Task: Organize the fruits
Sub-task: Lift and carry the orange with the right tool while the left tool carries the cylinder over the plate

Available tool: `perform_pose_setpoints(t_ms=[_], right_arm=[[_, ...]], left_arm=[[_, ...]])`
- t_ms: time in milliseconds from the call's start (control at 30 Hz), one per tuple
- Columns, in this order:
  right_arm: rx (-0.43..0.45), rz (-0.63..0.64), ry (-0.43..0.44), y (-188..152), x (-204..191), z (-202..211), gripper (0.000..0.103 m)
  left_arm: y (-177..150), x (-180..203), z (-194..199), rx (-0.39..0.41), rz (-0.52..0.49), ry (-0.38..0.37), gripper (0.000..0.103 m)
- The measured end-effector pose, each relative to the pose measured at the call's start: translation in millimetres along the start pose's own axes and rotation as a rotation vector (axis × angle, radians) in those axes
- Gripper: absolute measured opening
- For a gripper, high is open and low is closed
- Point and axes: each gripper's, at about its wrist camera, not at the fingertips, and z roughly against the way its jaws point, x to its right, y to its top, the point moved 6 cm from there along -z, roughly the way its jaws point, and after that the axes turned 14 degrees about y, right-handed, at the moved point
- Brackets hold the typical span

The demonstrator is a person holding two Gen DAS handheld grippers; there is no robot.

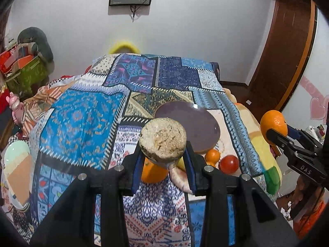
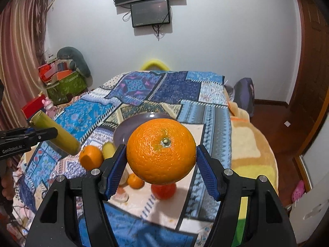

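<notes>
My left gripper [image 1: 163, 158] is shut on a yellow-green sugarcane-like stalk [image 1: 163, 140], its cut end facing the camera; it also shows in the right wrist view [image 2: 55, 132]. My right gripper [image 2: 161, 158] is shut on a large orange [image 2: 161, 151], held above the bed; that orange also shows in the left wrist view [image 1: 274, 124]. On the patterned bedspread lie a purple plate [image 1: 191, 123], empty, also in the right wrist view [image 2: 131, 126], a second orange [image 2: 91, 157], a small orange [image 2: 135, 181], a red tomato [image 1: 228, 163] and a yellow fruit [image 2: 108, 149].
The bed's right edge has a yellow-orange blanket [image 2: 250, 144] hanging over it. A green box [image 2: 65, 86] and clutter stand at the left. A wooden door [image 2: 312, 61] is at the right. Two screens [image 2: 151, 12] hang on the far wall.
</notes>
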Motion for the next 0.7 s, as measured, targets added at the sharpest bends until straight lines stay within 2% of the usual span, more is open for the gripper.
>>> perform_pose_setpoints(t_ms=[400, 700], right_arm=[[0.001, 0.025, -0.014, 21, 15, -32, 0.064], [-0.051, 0.035, -0.018, 23, 28, -69, 0.064]], left_arm=[[24, 23, -36, -0.009, -0.06, -0.012, 0.036], [31, 49, -69, -0.055, -0.109, -0.06, 0.036]])
